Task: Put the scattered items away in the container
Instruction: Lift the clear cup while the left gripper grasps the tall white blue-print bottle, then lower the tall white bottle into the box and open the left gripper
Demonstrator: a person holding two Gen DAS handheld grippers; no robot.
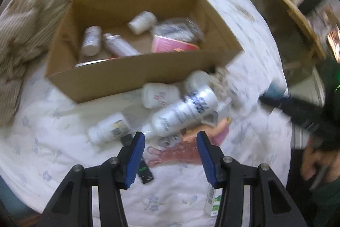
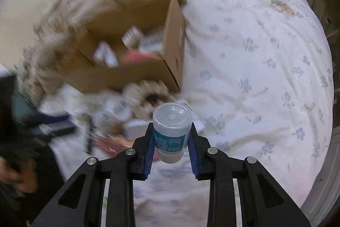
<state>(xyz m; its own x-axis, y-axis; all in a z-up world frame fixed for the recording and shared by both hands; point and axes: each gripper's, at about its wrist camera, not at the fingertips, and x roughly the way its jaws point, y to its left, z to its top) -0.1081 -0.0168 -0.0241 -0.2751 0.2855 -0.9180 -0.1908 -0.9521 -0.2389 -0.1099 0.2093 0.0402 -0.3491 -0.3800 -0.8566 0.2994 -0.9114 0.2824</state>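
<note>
An open cardboard box (image 1: 131, 76) (image 2: 172, 39) sits on the bed and holds several white bottles and a pink pack. In front of it lies a pile: a long white bottle (image 1: 184, 112), a small white jar (image 1: 159, 95), a white pill bottle (image 1: 108, 129) and a pink plastic wrap (image 1: 178, 152). My left gripper (image 1: 170, 137) stands open just short of the long bottle, holding nothing. My right gripper (image 2: 171, 131) is shut on a small clear bottle (image 2: 172, 129) with a blue label, held above the bed, right of the pile.
A flowered white quilt (image 2: 255, 78) covers the bed. A striped beige blanket (image 1: 42, 3) is heaped behind and left of the box. A black stick (image 1: 144, 171) and a small green-white carton (image 1: 212, 201) lie near my left fingers. A person's hand (image 1: 314, 161) shows at right.
</note>
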